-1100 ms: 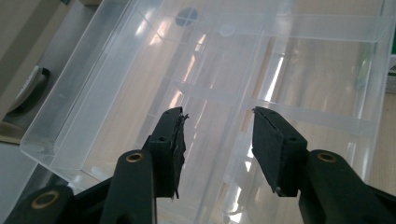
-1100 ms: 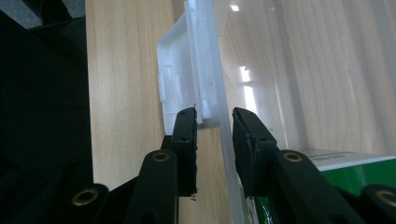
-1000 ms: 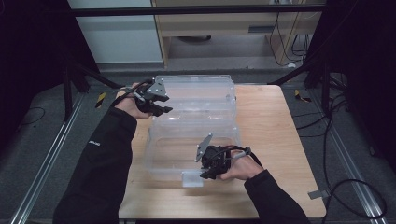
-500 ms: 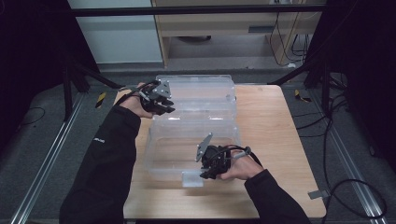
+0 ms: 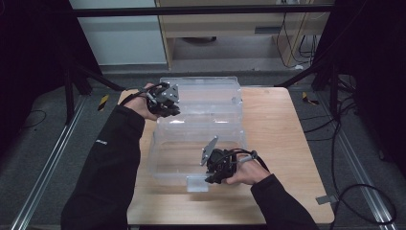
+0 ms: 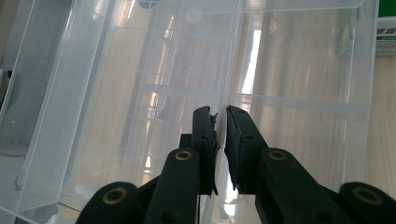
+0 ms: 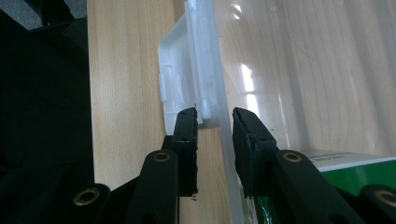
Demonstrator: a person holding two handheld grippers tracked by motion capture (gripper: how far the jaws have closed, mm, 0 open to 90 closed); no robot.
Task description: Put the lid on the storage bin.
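The clear plastic box (image 5: 198,129) lies open at centre frame on the table (image 5: 277,124). Left gripper (image 5: 167,106), upper left, has just been closing on its wall. Right gripper (image 5: 215,172), lower centre, straddles the front wall beside the latch (image 7: 184,60); whether it grips cannot be told.

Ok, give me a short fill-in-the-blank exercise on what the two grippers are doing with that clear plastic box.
1. The clear plastic box lies open on a table made of ____.
2. The right gripper has its jaws on either side of the box's near wall, beside the white ____.
3. The left gripper, whose jaws have just been closing, is at the ____ half of the box.

Missing words: wood; latch; far
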